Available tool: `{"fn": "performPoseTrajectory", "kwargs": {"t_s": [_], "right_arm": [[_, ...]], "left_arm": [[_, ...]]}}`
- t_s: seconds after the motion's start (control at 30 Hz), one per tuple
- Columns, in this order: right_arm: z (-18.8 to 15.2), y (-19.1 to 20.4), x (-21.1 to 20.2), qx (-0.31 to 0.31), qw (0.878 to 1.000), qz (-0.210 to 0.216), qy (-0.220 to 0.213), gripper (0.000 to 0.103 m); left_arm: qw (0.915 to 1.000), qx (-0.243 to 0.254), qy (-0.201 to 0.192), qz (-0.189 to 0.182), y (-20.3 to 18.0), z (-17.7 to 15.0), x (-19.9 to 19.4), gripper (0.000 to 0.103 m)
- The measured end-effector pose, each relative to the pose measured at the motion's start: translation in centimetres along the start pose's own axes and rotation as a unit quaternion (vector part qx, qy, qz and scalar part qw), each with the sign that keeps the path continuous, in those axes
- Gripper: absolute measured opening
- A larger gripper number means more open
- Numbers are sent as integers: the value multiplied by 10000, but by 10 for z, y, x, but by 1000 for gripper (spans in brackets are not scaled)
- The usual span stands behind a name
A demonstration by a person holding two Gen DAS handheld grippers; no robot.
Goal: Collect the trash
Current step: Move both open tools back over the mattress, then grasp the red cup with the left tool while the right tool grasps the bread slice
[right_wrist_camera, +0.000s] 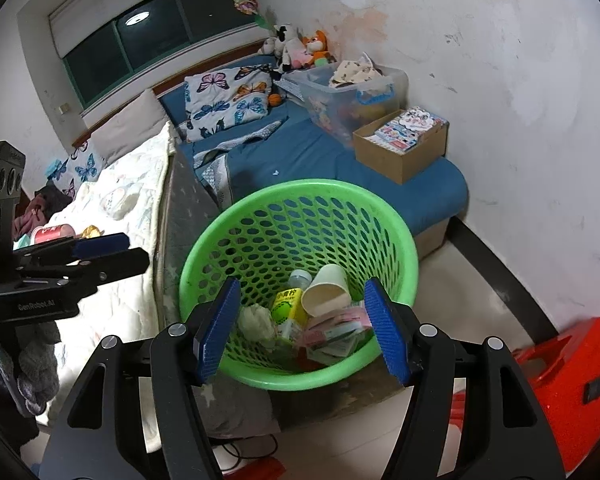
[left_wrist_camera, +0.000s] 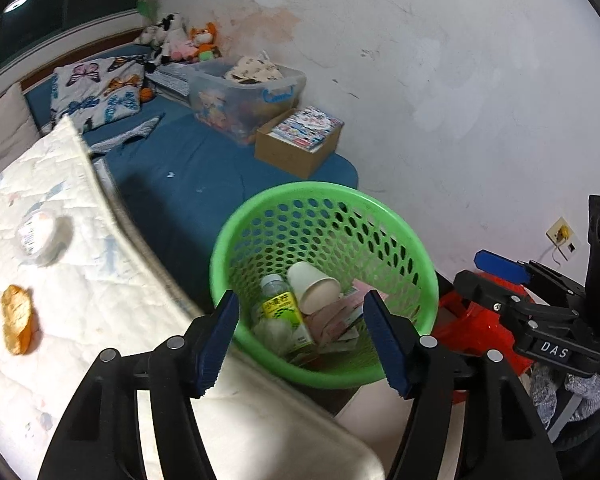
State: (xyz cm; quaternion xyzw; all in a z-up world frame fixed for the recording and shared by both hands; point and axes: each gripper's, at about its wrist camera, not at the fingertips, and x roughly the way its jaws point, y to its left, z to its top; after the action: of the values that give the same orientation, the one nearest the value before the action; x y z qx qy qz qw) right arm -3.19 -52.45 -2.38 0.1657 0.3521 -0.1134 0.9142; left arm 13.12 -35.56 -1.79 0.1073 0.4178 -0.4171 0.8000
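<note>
A green perforated basket (left_wrist_camera: pixel 260 208) (right_wrist_camera: pixel 204 248) stands on the floor beside the bed. Inside lie a white paper cup (left_wrist_camera: pixel 314 286) (right_wrist_camera: pixel 326 290), a small bottle with a yellow label (left_wrist_camera: pixel 282 308) (right_wrist_camera: pixel 288 304), a crumpled tissue (right_wrist_camera: pixel 256 322) and pink wrappers (left_wrist_camera: pixel 336 320) (right_wrist_camera: pixel 336 330). My left gripper (left_wrist_camera: pixel 300 342) is open and empty, just above the basket's near rim. My right gripper (right_wrist_camera: pixel 304 334) is open and empty over the basket. On the white quilt lie an orange wrapper (left_wrist_camera: pixel 18 318), a white tape roll (left_wrist_camera: pixel 40 236) and a red cup (right_wrist_camera: pixel 54 234).
A white quilt (left_wrist_camera: pixel 80 280) covers the bed's near side, a blue sheet (left_wrist_camera: pixel 204 168) the far side. A clear storage bin (left_wrist_camera: pixel 244 92), a cardboard box of books (left_wrist_camera: pixel 300 140) and plush toys (left_wrist_camera: pixel 180 40) sit by the wall. A red stool (right_wrist_camera: pixel 572 380) stands on the floor at right.
</note>
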Motion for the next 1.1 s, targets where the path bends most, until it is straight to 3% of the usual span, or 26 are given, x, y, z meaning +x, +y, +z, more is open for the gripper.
{"fn": "performPoseTrajectory", "kwargs": {"t_s": [0.3, 0.63, 0.93, 1.1], "right_arm": [[5, 33, 7, -261, 9995, 173, 23, 67], [17, 88, 26, -666, 9963, 515, 150, 70], [18, 166, 60, -1197, 9867, 998, 456, 70], [15, 211, 79, -1456, 9795, 1249, 619, 70]], "left_arm": [[9981, -422, -211, 404, 50, -27, -43, 63], [9889, -1024, -418, 991, 123, -62, -87, 63], [9695, -1643, -696, 1678, 205, -89, -140, 63], [9536, -2032, -903, 2031, 254, -104, -170, 63]]}}
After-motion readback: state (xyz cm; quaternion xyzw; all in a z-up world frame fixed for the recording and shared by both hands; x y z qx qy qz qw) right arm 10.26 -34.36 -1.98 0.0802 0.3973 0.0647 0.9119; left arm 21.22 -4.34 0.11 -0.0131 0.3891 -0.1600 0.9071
